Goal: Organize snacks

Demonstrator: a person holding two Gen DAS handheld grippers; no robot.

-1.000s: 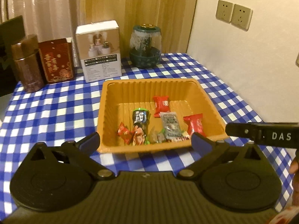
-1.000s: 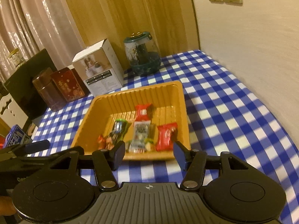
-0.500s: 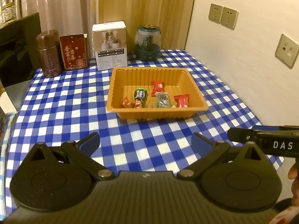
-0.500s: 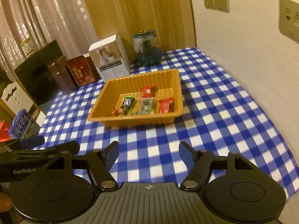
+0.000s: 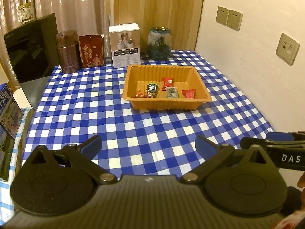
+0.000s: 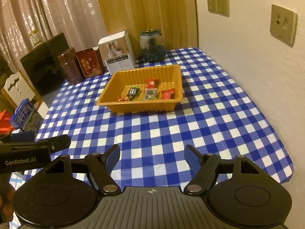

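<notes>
An orange tray [image 5: 133, 98] is seen on the tabletop [image 5: 133, 126], which is covered with a blue-and-white checked cloth, and every place below is given from this tray. Inside it, the snacks are gathered toward its near wall: a red packet [image 5: 167, 81] lies closest to the tray's middle, a dark green packet [image 5: 152, 87] is tilted to the left of that, small red wrapped sweets [image 5: 142, 94] lie at the near left corner, a grey-green packet [image 5: 172, 92] is laid near the front wall, and another red packet [image 5: 189, 93] is set toward the near right corner.

Behind the tray, a white box [image 5: 125, 44] is stood just past its far left corner, with a green glass jar [image 5: 159, 43] to the right of that box. Further left of the box, a red tin [image 5: 91, 50] and a brown canister [image 5: 68, 50] are lined up.

The left hand-held gripper [image 5: 148, 145] is held well short of the tray's near wall, its blue-padded jaws spread wide with nothing between them. The right hand-held gripper [image 6: 152, 155] is likewise held well in front of the tray; its jaws are opening, and nothing is caught between them.
</notes>
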